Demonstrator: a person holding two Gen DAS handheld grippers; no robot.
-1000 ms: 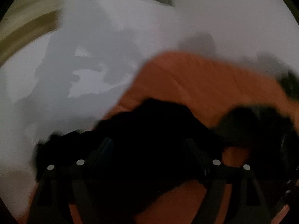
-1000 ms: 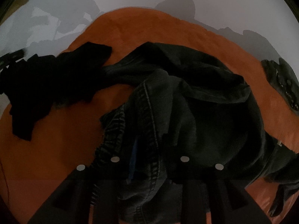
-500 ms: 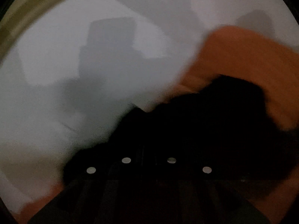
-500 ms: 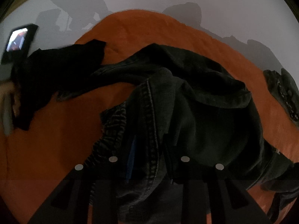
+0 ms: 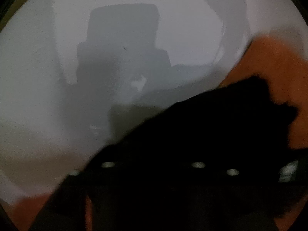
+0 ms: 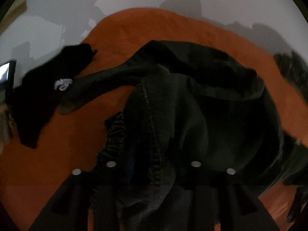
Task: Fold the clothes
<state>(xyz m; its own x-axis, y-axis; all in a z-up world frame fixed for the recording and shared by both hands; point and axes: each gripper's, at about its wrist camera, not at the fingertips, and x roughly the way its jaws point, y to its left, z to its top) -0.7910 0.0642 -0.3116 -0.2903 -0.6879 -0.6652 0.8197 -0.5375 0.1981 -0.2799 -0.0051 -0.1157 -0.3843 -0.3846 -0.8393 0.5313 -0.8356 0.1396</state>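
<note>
A black garment (image 5: 221, 125) lies bunched over the orange cover's (image 5: 269, 57) left edge. It drapes across my left gripper (image 5: 153, 148), whose jaws are opening; the black cloth sits between them and hides the fingertips. In the right wrist view the same black garment (image 6: 44, 100) shows a small white print (image 6: 62, 84). My right gripper (image 6: 154, 150) points down onto a crumpled dark denim garment (image 6: 202, 105). Its jaws are opening too, with a stitched denim fold (image 6: 152, 134) standing between them.
The orange cover (image 6: 154, 25) spreads over a pale surface (image 5: 57, 96) crossed by shadows. A lit screen (image 6: 5, 73) and part of a hand (image 6: 3, 119) show at the left edge. Another dark item (image 6: 292, 67) lies at the cover's far right.
My left gripper swung left, shut on the black garment and dragged it to the cover's edge, then its jaws spread again. The right jaws widened slightly around the denim fold.
</note>
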